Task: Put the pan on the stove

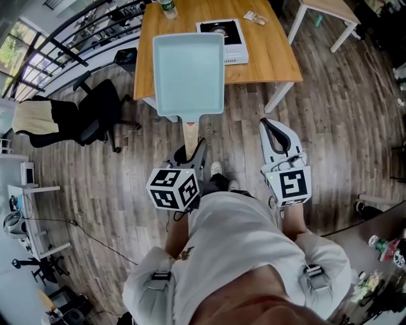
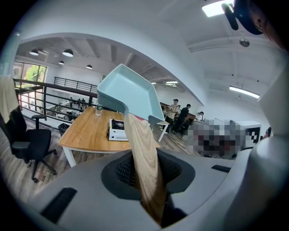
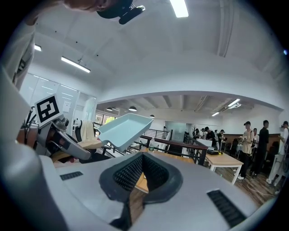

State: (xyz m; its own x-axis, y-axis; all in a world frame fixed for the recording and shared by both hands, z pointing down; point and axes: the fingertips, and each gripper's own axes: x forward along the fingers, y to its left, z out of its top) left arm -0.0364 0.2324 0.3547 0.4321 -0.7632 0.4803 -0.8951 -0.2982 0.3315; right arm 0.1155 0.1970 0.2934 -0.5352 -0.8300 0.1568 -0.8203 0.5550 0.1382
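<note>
Left claw [image 1: 193,151] is clamped on the pale wooden handle [image 1: 189,130] of a light blue rectangular pan [image 1: 188,73]. In the left gripper view the handle [image 2: 145,158] runs up between the two dark pads, which press on it from either side. The pan [image 2: 128,92] is held up in the air with its open side up, touching nothing else. From the head view it overlaps the near edge of the wooden table [image 1: 273,60] and hides the left part of the stove [image 1: 233,39]. The stove is a white portable burner with a black top, standing on the table. The pan is not on it. Print on the stove's front is too small to read.

Right claw [image 1: 271,125] is closed and holds nothing; in the right gripper view its tips [image 3: 142,158] meet. Each claw carries a cube, the left cube [image 1: 172,188] and the right cube [image 1: 290,185], printed with black-and-white square patterns.

A bottle [image 1: 167,7] stands at the table's far side, its label too small to read. A small packet [image 1: 255,18] lies beyond the stove. A black office chair [image 1: 95,117] stands on the wood floor [image 1: 330,127] left of the table.
</note>
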